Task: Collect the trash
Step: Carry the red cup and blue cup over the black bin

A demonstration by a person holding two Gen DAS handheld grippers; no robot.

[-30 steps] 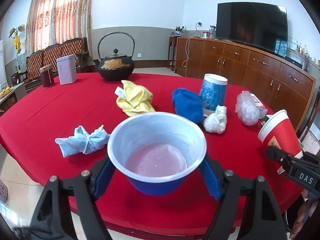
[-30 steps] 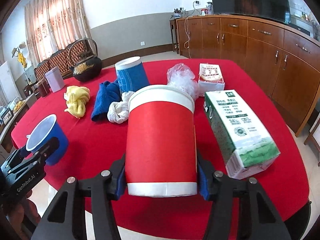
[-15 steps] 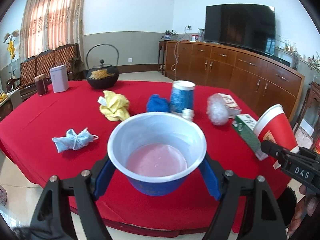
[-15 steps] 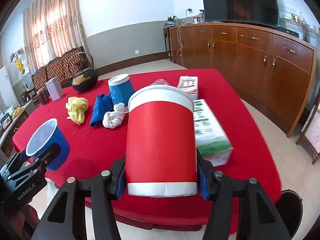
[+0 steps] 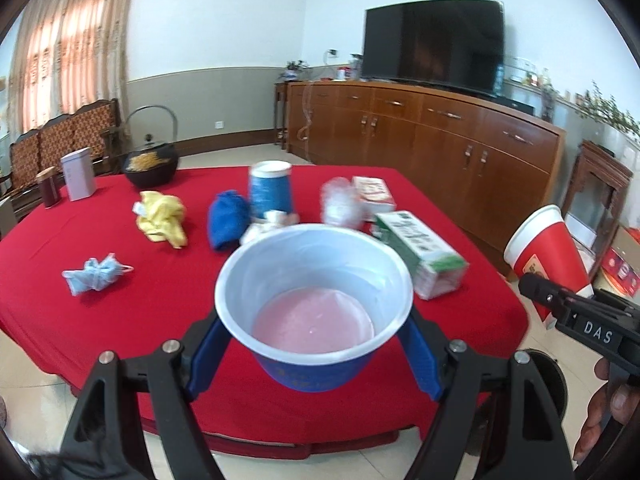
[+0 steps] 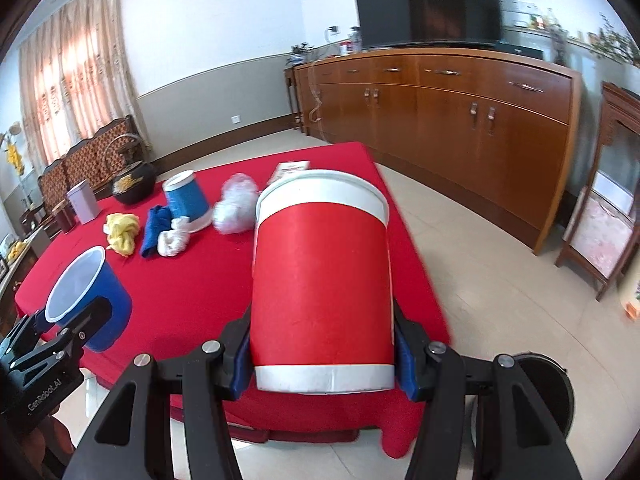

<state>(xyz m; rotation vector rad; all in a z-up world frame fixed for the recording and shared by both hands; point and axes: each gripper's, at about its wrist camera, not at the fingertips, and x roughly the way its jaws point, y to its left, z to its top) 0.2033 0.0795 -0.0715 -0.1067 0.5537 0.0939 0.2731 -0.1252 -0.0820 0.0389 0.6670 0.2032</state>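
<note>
1. The blue cup is a wide, short paper cup, blue outside, white inside, with a pinkish bottom. It sits upright, mouth up.
2. The left claw grips this blue cup at its sides, the blue pads pressed to the wall on both flanks; the jaws stand wide apart around it. The cup hangs above the near edge of the table, clear of the red cloth.
3. The red cup is taller, red with a white band at the rim and at the base. It lies tilted, rim pointing away from the claw.
4. The right claw clamps the red cup low on its body, near the base, one pad on each side, jaws about half spread. The cup is held off the table's right side, over the tiled floor.
5. Left on the table: an upturned blue cup, a green-and-white carton, a crumpled plastic bag, a yellow cloth, a blue cloth and a light blue mask.
</note>
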